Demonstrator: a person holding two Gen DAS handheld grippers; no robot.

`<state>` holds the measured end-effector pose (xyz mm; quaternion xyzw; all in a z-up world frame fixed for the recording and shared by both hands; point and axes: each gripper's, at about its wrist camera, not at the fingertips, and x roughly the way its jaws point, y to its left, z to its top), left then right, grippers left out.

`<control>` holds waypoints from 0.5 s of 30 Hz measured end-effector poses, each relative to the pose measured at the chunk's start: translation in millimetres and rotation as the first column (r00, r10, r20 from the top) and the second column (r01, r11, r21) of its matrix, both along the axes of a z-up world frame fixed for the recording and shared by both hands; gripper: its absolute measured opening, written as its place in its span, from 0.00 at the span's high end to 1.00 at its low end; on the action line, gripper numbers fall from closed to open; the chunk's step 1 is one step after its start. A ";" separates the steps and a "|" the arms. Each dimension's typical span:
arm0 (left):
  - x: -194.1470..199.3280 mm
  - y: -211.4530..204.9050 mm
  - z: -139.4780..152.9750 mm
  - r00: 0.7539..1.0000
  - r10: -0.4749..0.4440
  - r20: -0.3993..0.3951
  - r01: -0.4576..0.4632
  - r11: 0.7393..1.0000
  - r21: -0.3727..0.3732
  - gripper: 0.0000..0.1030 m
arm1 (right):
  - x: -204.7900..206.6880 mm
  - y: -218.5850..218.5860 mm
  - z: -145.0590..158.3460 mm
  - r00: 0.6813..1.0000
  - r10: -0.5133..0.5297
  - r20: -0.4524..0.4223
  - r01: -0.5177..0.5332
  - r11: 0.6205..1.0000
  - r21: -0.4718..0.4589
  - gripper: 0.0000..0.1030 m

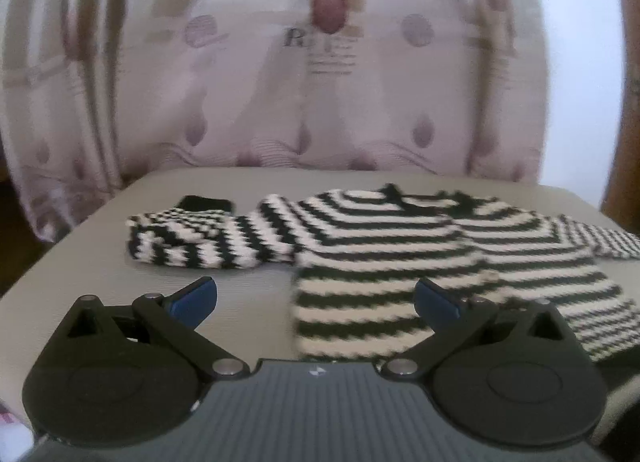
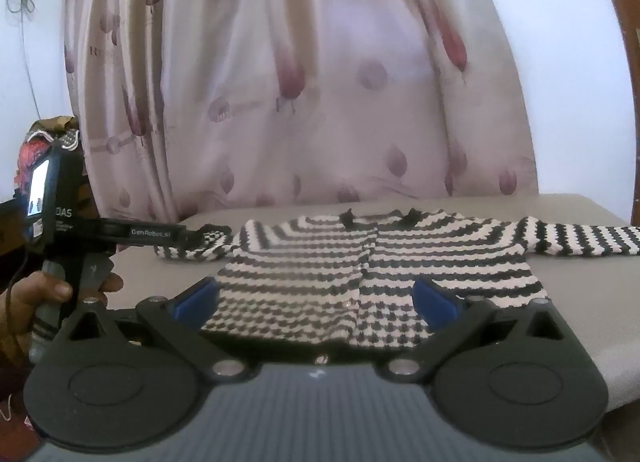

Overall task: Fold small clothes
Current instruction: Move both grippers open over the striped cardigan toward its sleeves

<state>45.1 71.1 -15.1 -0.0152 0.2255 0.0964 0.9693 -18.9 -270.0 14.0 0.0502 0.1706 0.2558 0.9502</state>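
Cardigan (image 2: 372, 262), black-and-white striped, is lying flat on the grey table (image 2: 580, 214). Left gripper (image 1: 316, 302) and right gripper (image 2: 316, 300) are both hovering near its hem, fingers spread wide, gripping nothing.

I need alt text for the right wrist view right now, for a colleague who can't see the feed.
A small black-and-white striped cardigan lies flat on a grey table, one sleeve stretched out right, the other bunched at left. The open right gripper hangs over its near hem, touching nothing. The left gripper, held in a hand, reaches toward the bunched sleeve; a flowered curtain hangs behind.
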 end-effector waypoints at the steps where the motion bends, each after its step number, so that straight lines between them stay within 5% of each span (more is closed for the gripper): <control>1: 3.9 11.1 0.2 1.000 0.015 0.000 -0.015 1.000 0.007 0.00 | 2.2 -0.2 -0.9 1.000 0.001 -0.004 -0.001 1.000 -0.005 0.00; 6: 38.8 78.3 5.1 0.992 0.125 0.007 -0.125 0.986 0.112 0.00 | 19.7 -6.7 -14.1 0.998 -0.010 -0.062 0.010 1.000 0.005 0.00; 13: 129.5 184.9 13.6 0.973 0.217 -0.083 -0.203 0.967 0.150 0.02 | 44.5 -7.8 -38.2 0.987 -0.025 -0.160 0.028 1.000 0.012 0.00; 15: 159.3 217.1 10.5 0.971 0.201 -0.133 -0.187 0.977 0.106 0.04 | 50.1 -5.6 -43.5 0.984 -0.029 -0.178 0.029 1.000 -0.005 0.00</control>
